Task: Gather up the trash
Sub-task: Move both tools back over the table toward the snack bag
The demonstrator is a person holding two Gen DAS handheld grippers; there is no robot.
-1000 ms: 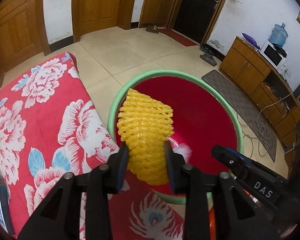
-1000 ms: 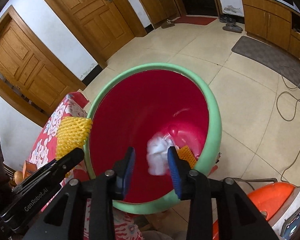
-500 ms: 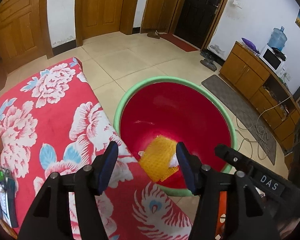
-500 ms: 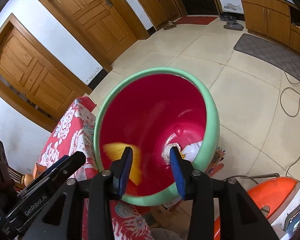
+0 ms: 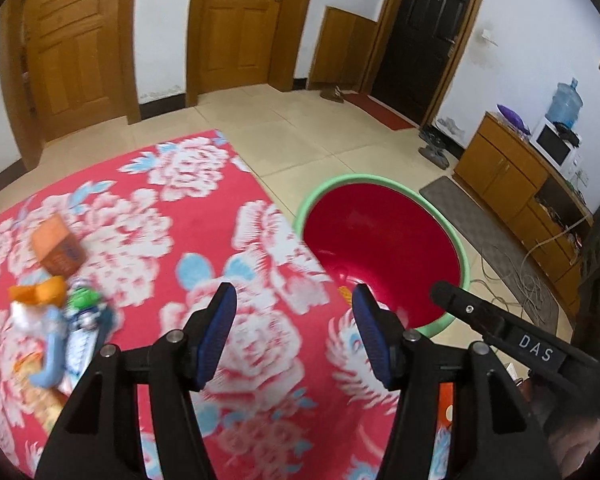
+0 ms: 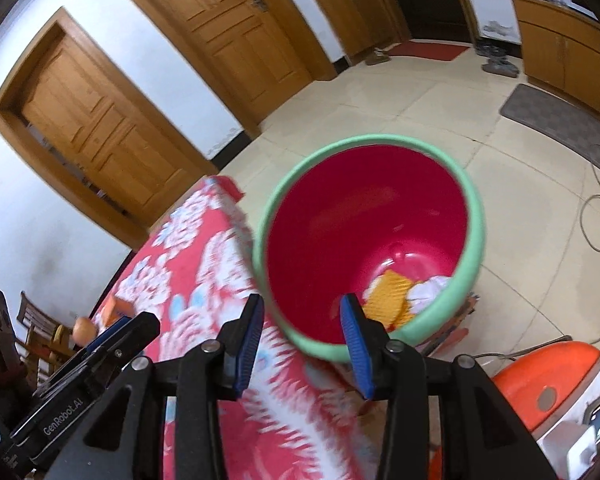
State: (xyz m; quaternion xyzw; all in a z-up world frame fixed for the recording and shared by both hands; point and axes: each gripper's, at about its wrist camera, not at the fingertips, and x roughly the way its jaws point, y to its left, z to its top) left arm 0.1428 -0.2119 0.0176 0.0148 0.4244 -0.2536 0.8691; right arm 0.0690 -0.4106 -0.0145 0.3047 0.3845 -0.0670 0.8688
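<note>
With the yellow foam net (image 6: 392,296) and a white wad (image 6: 430,290) lying in the red bin (image 6: 370,144) just ahead of our empty, moderately parted right gripper (image 6: 302,324), our wide-open left gripper (image 5: 294,332) faces blurred, probably remaining litter (image 5: 56,320) to its left.

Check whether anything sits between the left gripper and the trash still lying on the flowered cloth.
Nothing visible does. The left gripper is open and empty, and only bare flowered cloth lies between it and the pile of wrappers and the orange box to its left.
</note>
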